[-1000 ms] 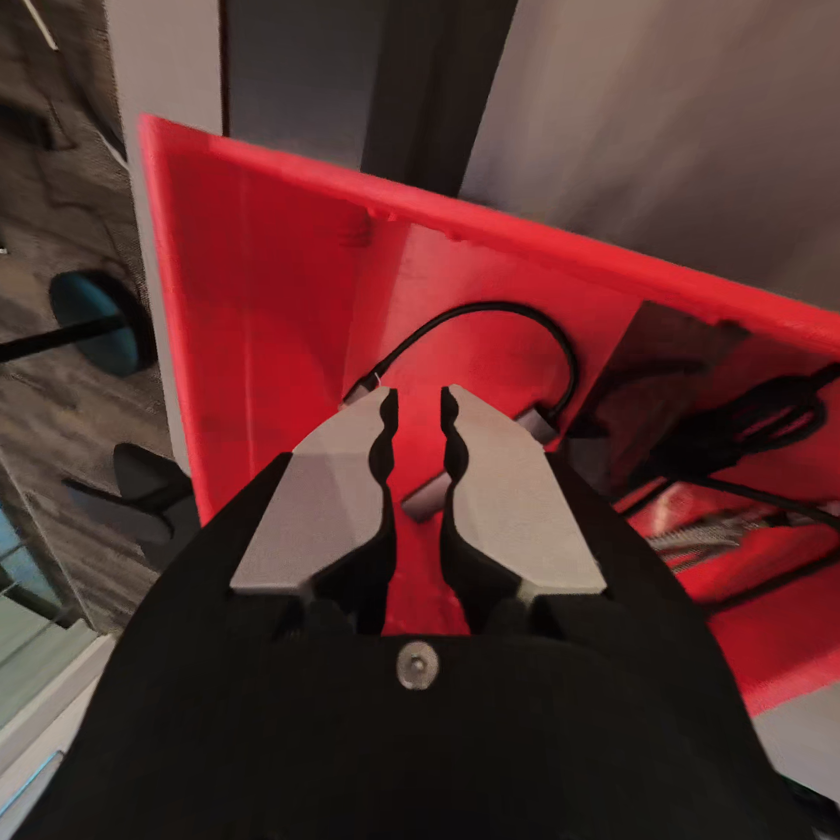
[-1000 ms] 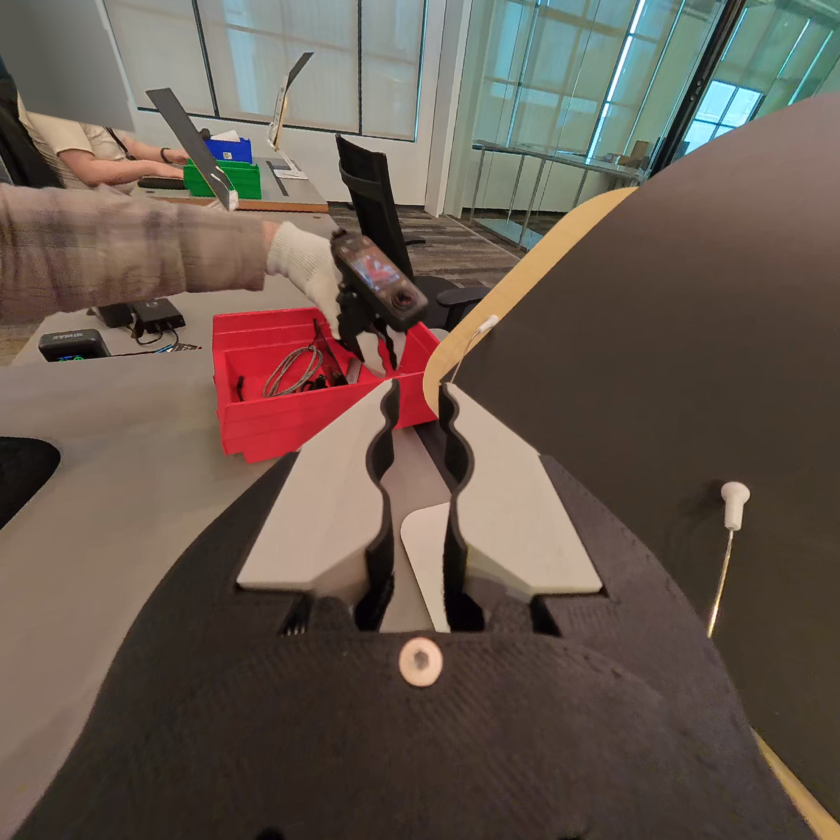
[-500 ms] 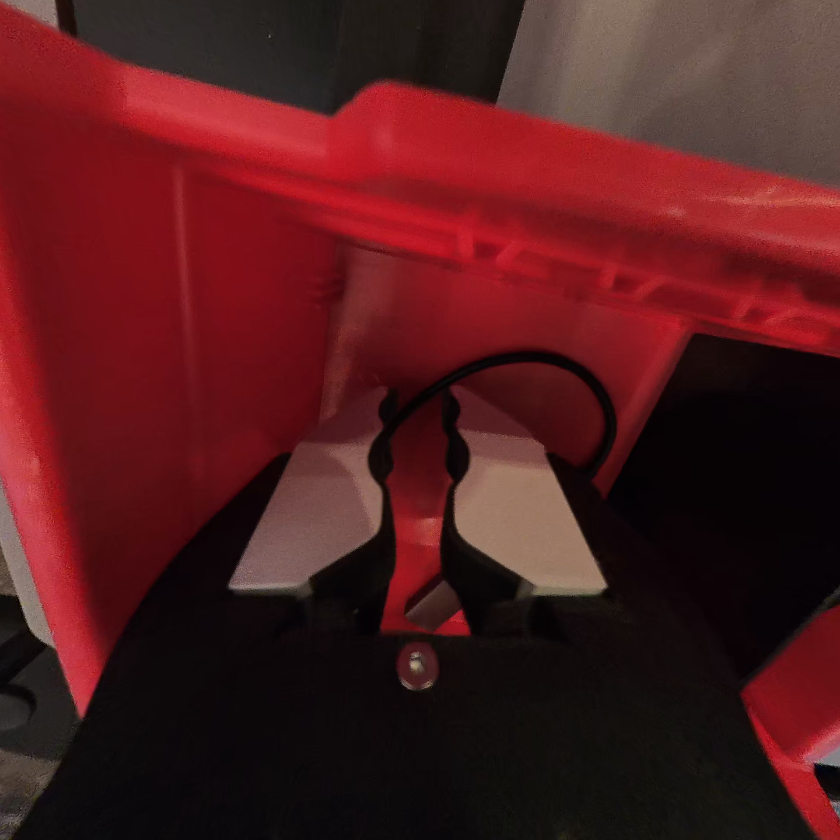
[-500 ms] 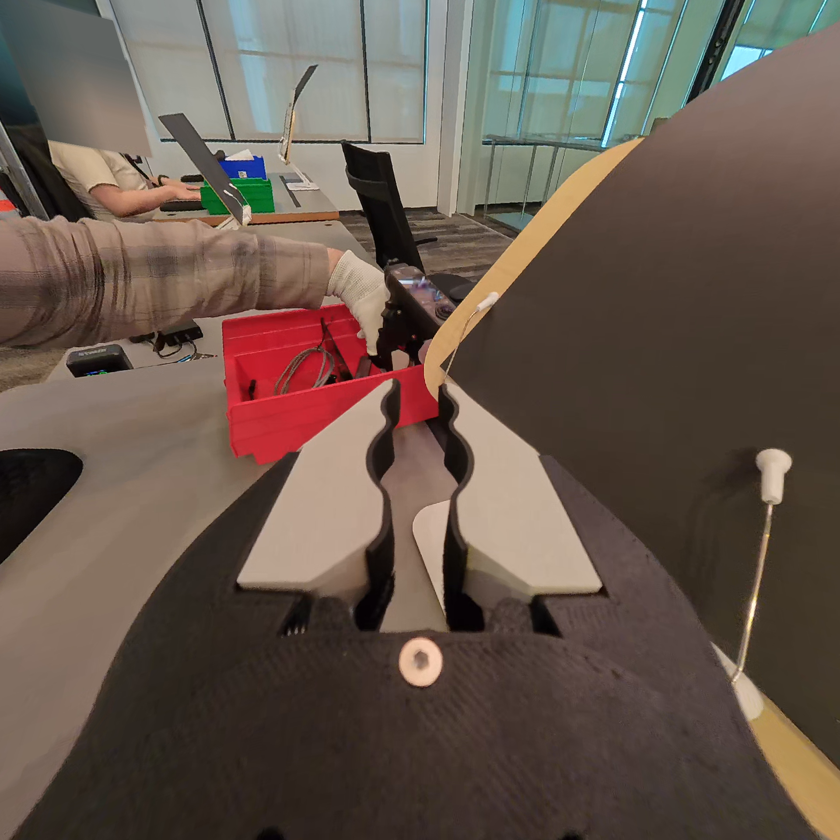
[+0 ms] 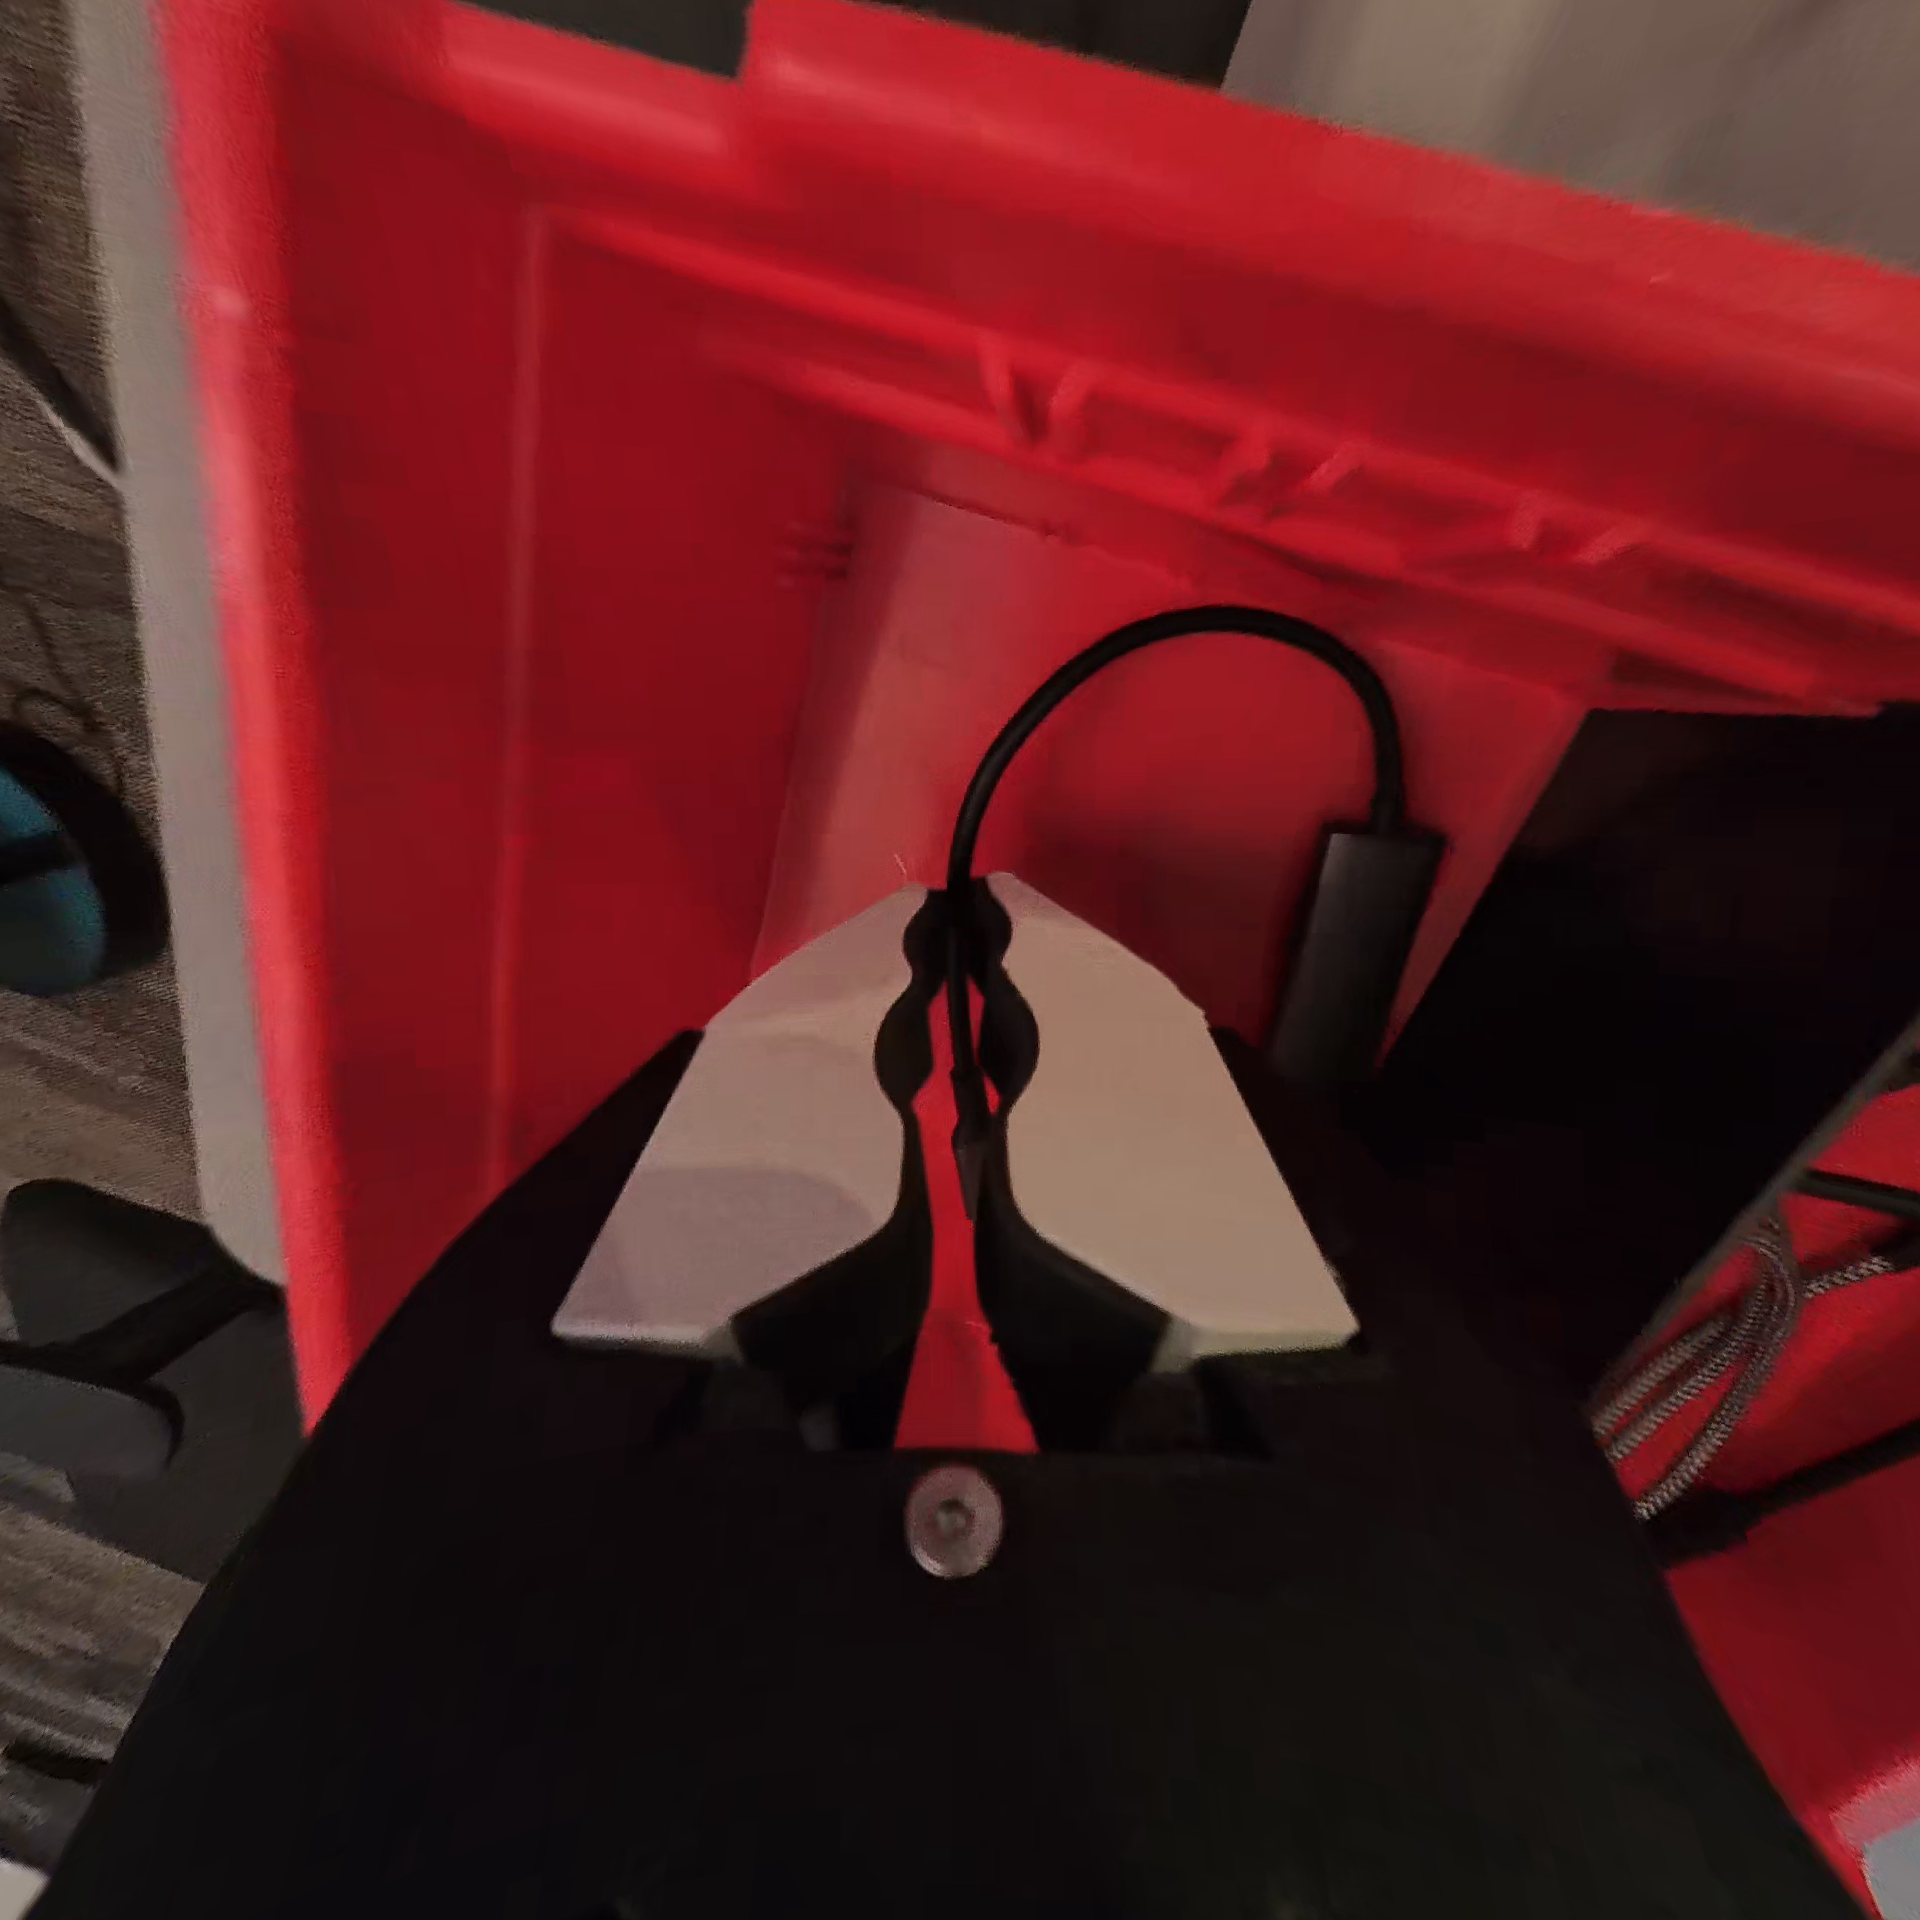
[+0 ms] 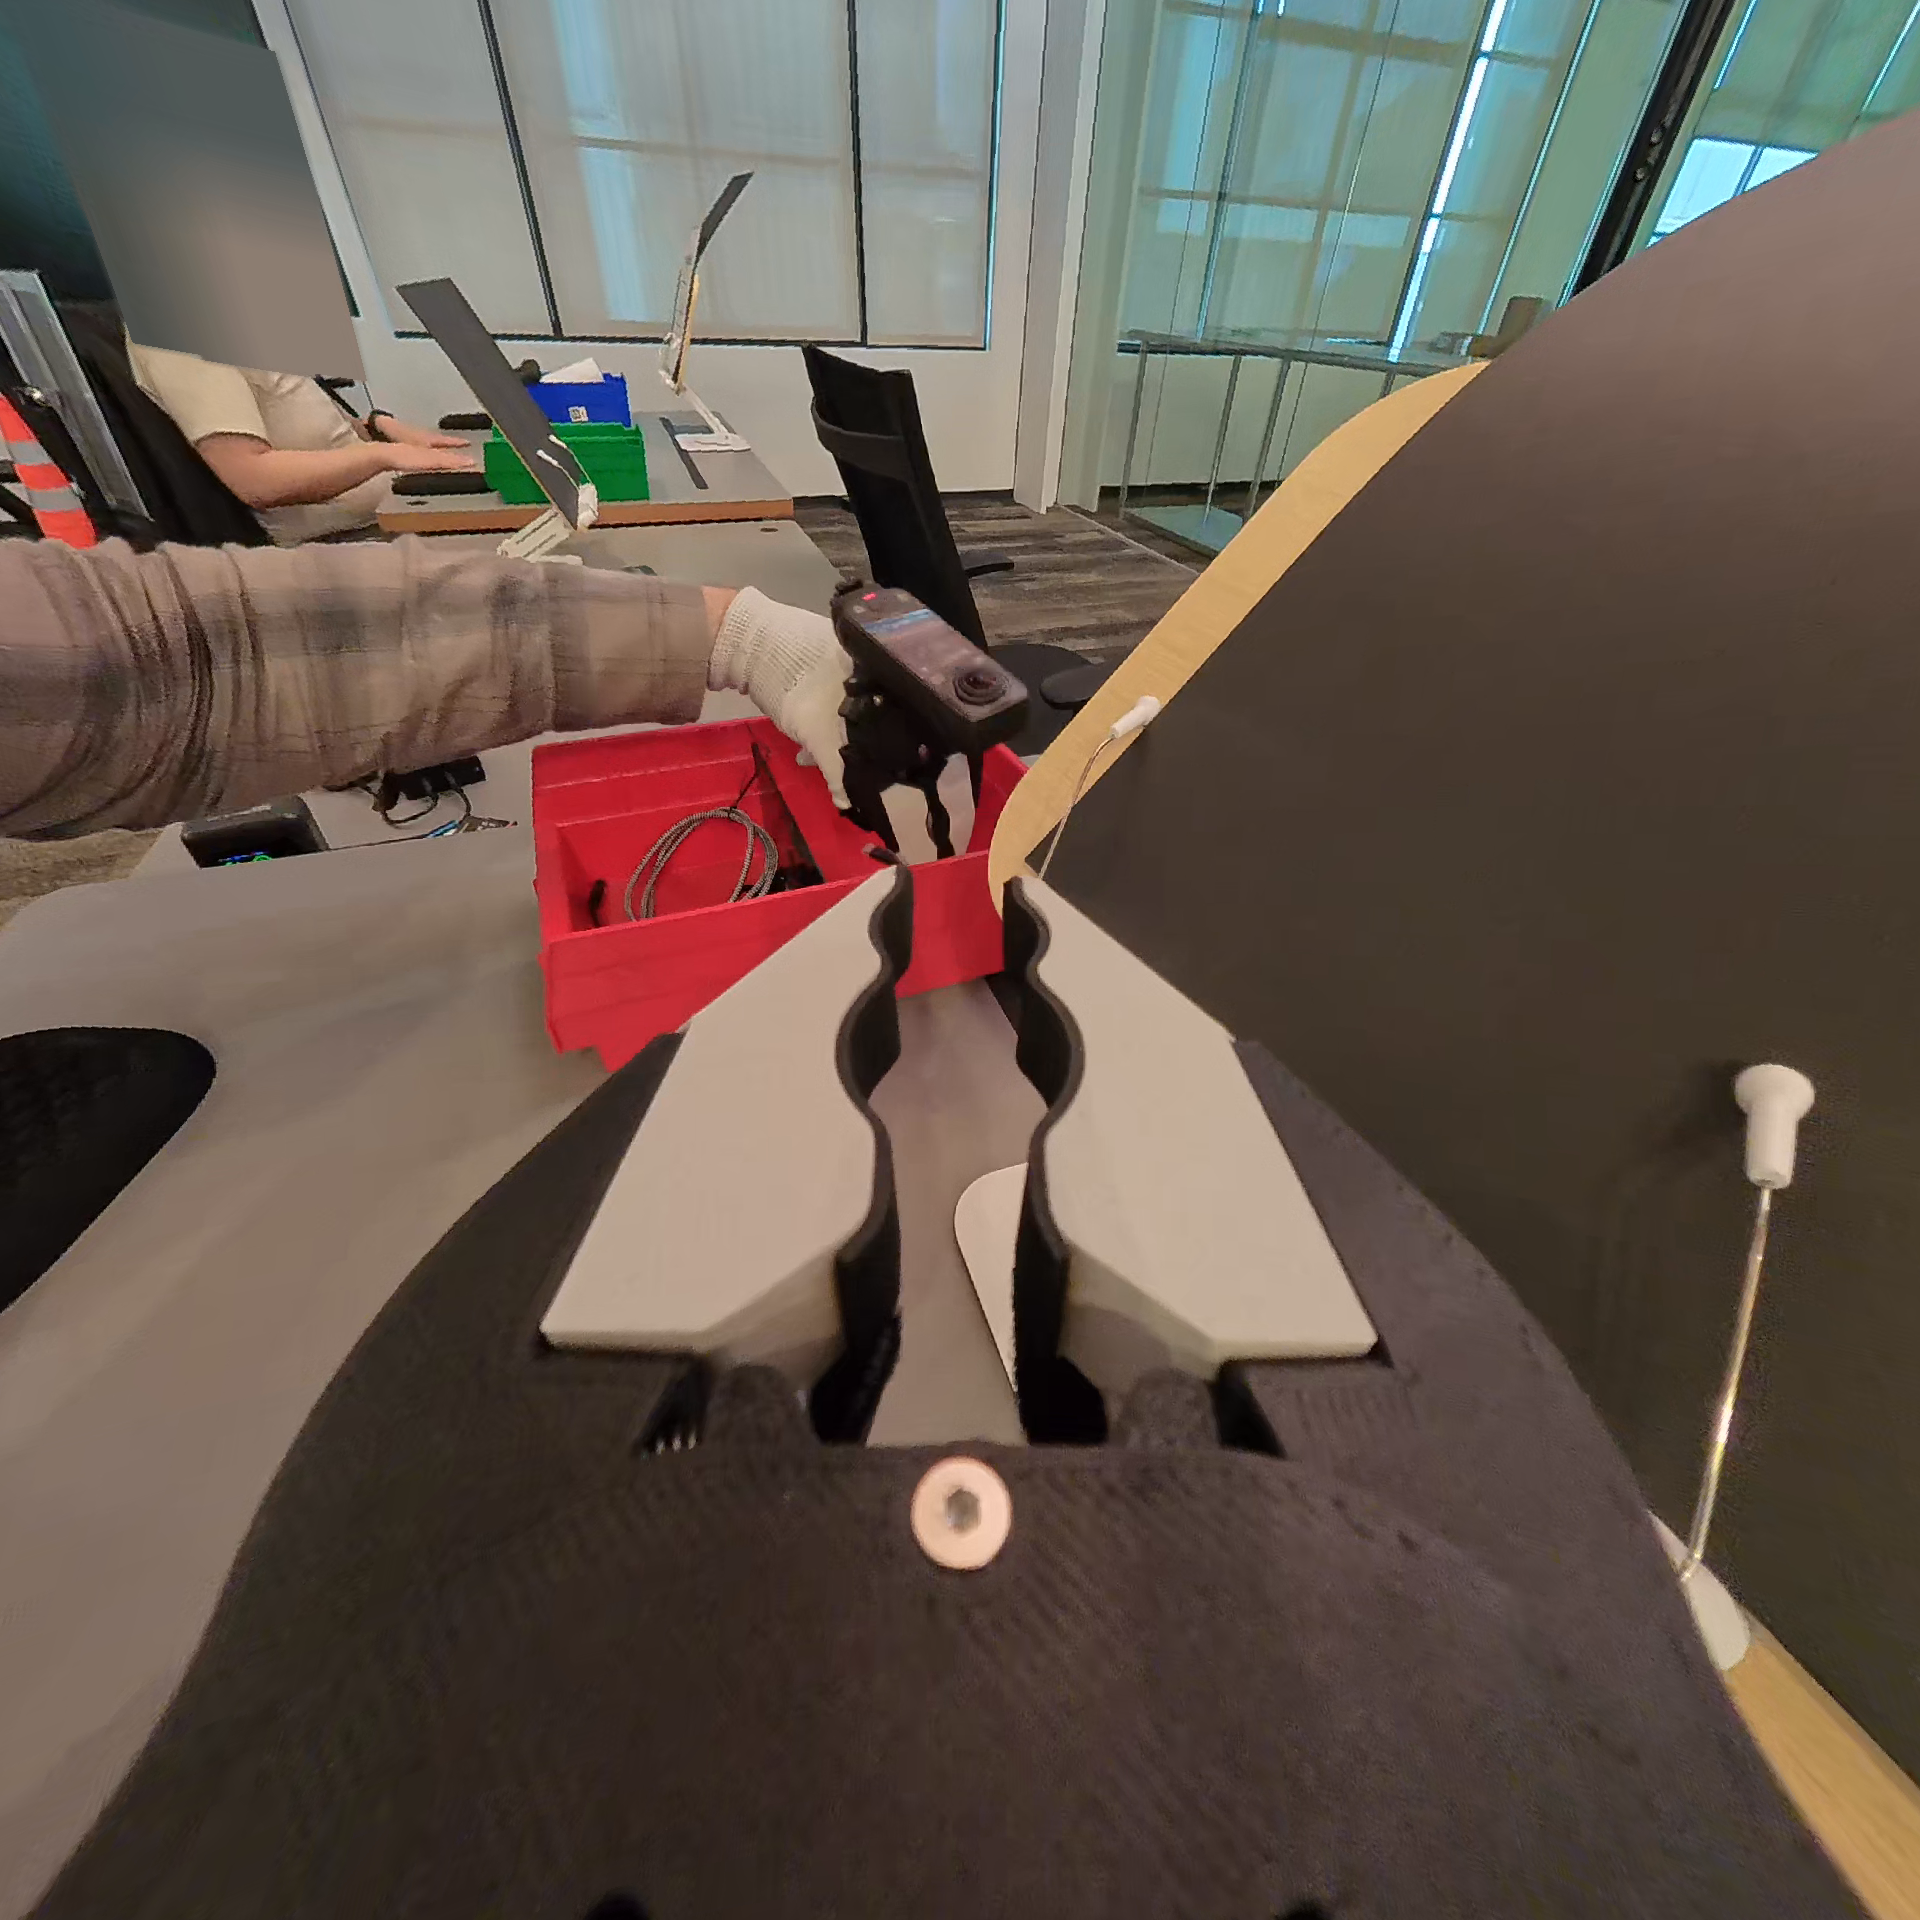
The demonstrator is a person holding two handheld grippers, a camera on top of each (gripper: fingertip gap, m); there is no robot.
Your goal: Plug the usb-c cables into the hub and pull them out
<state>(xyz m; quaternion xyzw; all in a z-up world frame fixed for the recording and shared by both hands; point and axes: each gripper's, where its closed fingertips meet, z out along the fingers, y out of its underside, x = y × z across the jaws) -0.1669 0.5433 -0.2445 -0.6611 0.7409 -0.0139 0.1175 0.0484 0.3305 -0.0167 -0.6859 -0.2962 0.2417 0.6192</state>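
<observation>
My left gripper (image 5: 954, 914) sits inside the red plastic bin (image 5: 644, 540), its fingers pinched on the thin black cable (image 5: 1164, 634) of the dark grey hub (image 5: 1351, 935). The cable arches up at frame centre and the hub leans against the bin's inner wall at right of centre. A braided grey cable coil (image 6: 707, 862) lies in the neighbouring compartment. My right gripper (image 6: 956, 904) hovers over the grey table (image 6: 312, 997) at lower centre, narrowly parted and holding nothing.

Hub (image 5: 1351, 935) half behind tool (image 5: 956, 904)
</observation>
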